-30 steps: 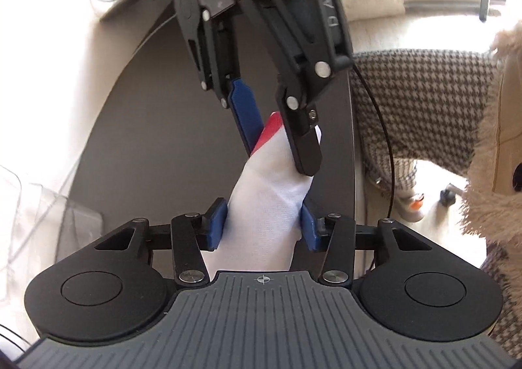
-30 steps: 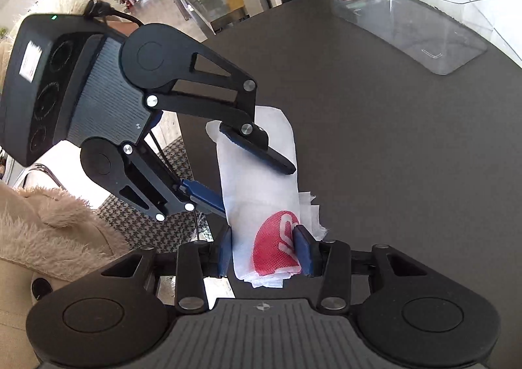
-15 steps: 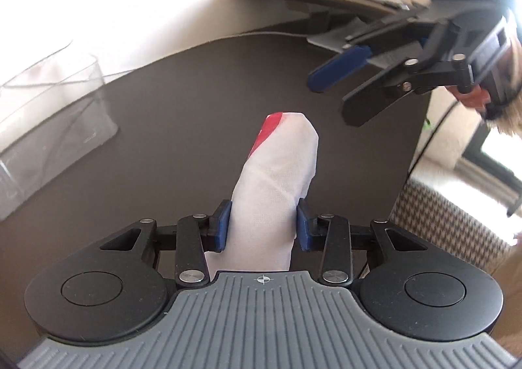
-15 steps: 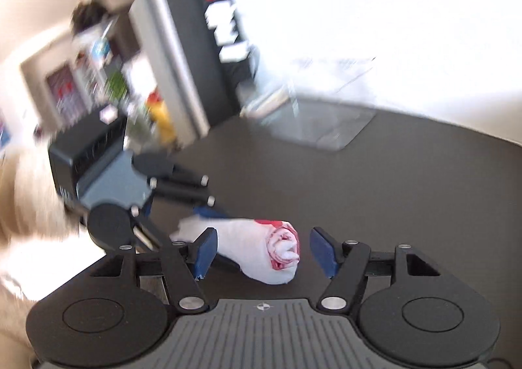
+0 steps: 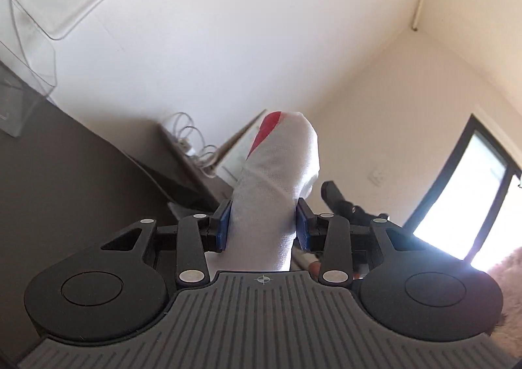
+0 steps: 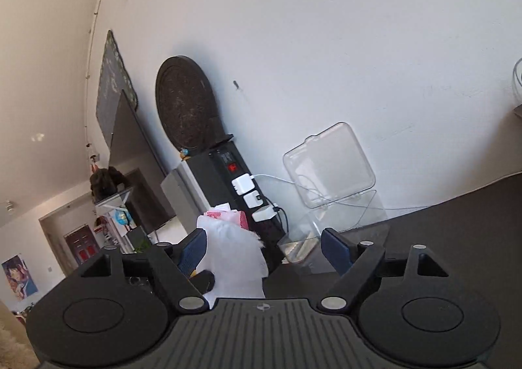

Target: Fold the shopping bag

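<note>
Shopping bag (image 5: 277, 179): a light, soft, compressible fabric roll, held aloft above the tabletop (image 5: 65, 166). Left gripper (image 5: 263, 225) clamps it mid-length, the firmest hold; right gripper (image 6: 263, 246) stands open beside it.

Both wrist views tilt up toward walls (sharing the rolled bag (image 5: 277, 179)).

The shopping bag (image 5: 274, 192) is white with red print; the table (image 5: 81, 179) is dark grey.
</note>
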Motion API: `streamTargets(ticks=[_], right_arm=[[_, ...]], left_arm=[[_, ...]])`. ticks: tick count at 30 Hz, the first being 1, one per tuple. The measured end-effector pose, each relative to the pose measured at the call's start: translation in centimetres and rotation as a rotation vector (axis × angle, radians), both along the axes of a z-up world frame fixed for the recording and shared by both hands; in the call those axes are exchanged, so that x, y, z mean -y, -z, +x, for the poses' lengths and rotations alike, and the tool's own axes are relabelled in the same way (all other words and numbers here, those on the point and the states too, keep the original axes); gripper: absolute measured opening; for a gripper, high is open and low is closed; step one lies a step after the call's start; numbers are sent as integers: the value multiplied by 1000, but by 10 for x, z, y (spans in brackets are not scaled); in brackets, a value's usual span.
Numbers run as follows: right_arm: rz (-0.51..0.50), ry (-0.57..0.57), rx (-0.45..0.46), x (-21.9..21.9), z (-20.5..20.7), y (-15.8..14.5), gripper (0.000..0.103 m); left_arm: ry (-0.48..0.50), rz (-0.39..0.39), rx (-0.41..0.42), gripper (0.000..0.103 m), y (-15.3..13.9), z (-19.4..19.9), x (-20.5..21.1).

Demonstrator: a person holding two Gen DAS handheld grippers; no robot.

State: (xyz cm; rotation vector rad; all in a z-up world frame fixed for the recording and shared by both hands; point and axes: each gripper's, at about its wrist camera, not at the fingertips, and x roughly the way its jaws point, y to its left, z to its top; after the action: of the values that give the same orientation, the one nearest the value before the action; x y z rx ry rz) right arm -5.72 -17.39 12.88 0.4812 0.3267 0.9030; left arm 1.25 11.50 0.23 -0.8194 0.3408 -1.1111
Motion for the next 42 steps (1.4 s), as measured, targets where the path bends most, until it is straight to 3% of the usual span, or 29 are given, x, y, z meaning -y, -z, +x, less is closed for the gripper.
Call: streamTargets(ticks=[5,11,15,18,19,21,22,25,28,30,32,34,39,42], right_arm=[[75,-123,50,-5,-5,-5,86],[40,-222,84,-27,1,-19,83],[75,-302,46,-32,12,-17,40],[47,-251,52,-36,9,-17,39],[31,-221,45,-38,9,-17,38],[-5,-132,32,-41,8,-15,38],[-15,-73,16,-40,10,-15,38],[-18,120,-68,-37,20,-11,38],[-32,225,-129,-43,28,-5,38],[-43,289,-168,-48,33,-1,38],[-54,352,-206,-53,39,2,38],[-63,395,-245,-60,45,7,38],[-127,385,-276,-77,54,16,38],[-168,372,-291,-83,56,21,38]], left_arm=[[78,-40,18,42,-11,-3,3],[150,-37,26,42,-10,-2,16],[159,-16,31,40,-9,-3,19],[82,26,21,49,-9,-4,14],[40,53,19,60,-9,-4,14],[-144,136,18,76,-15,-10,11],[-220,162,19,80,-17,-13,9],[-485,243,31,80,-30,-25,3],[-645,467,165,81,-49,-44,27],[-728,711,336,82,-58,-58,67],[-771,886,464,82,-56,-67,100],[-762,975,510,82,-51,-65,123],[-675,1010,460,82,-41,-50,146],[-673,1043,433,80,-36,-40,151]])
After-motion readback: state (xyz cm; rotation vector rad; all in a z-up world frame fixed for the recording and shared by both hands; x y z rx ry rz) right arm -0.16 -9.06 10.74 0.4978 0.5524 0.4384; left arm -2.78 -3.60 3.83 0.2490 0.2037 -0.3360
